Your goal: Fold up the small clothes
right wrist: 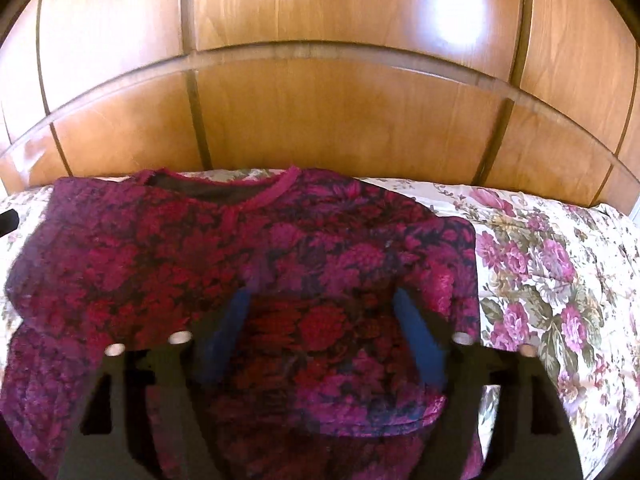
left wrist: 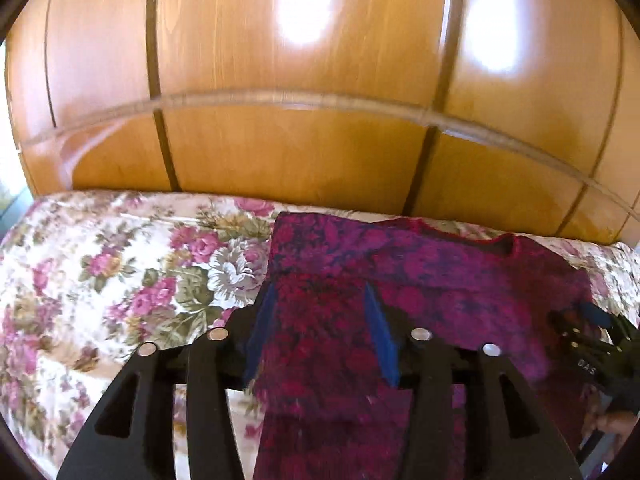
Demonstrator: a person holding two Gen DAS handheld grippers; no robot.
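A small magenta-and-red floral knit top (right wrist: 248, 264) lies spread on the bed's cream rose-print cover (right wrist: 560, 280), neckline toward the wooden headboard (right wrist: 328, 120). The left tool (left wrist: 320, 300) and the right tool (right wrist: 320, 312) both hover over it with fingers spread, gripping nothing. The fold seems barely begun; next, each tool likely needs to pinch an edge and carry it inward.

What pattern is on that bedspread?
Pink and purple roses with green leaves on cream; the bedspread shows best in the left wrist view.
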